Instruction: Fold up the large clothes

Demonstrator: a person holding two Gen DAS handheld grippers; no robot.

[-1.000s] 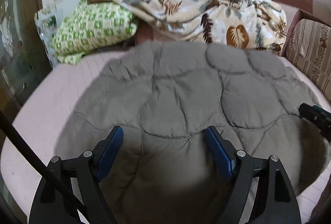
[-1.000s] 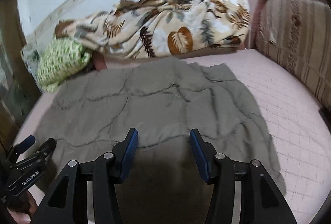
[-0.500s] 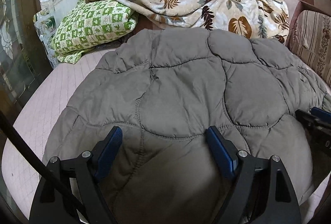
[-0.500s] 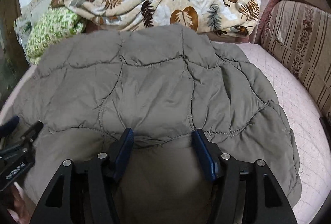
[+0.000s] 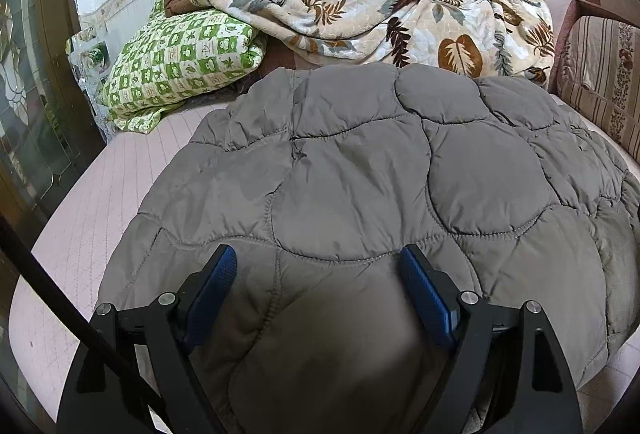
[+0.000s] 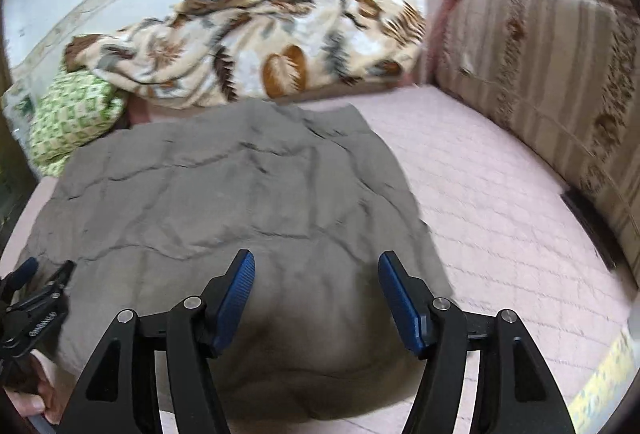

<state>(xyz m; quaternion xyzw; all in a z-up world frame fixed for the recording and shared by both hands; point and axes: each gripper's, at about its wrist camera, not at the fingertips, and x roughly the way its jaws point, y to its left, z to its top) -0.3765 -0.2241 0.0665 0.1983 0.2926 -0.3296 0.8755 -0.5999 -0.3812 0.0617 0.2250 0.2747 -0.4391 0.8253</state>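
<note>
A grey quilted padded garment point(image 5: 360, 173) lies spread on the pink mattress point(image 5: 100, 213). Its near part bulges up toward my left gripper point(image 5: 316, 270), whose blue pads stand wide apart over the fabric without pinching it. In the right wrist view the same garment point(image 6: 240, 193) lies flatter, with its near edge under my right gripper point(image 6: 316, 274). That gripper's jaws are opening, and the pads do not press on the cloth. The left gripper point(image 6: 44, 270) shows at the lower left edge of that view, with a hand point(image 6: 36, 394) below it.
A green checked pillow point(image 5: 180, 61) and a leaf-patterned blanket point(image 5: 400, 13) are piled at the far end against the wall. A striped cushion back point(image 6: 540, 73) borders the right side. Bare mattress point(image 6: 500, 213) lies right of the garment. A dark glazed door point(image 5: 32, 113) stands on the left.
The right gripper's jaws have widened, and the garment, bulging close half a second ago, now lies flatter and further off. In the left view the right gripper has left the right edge.
</note>
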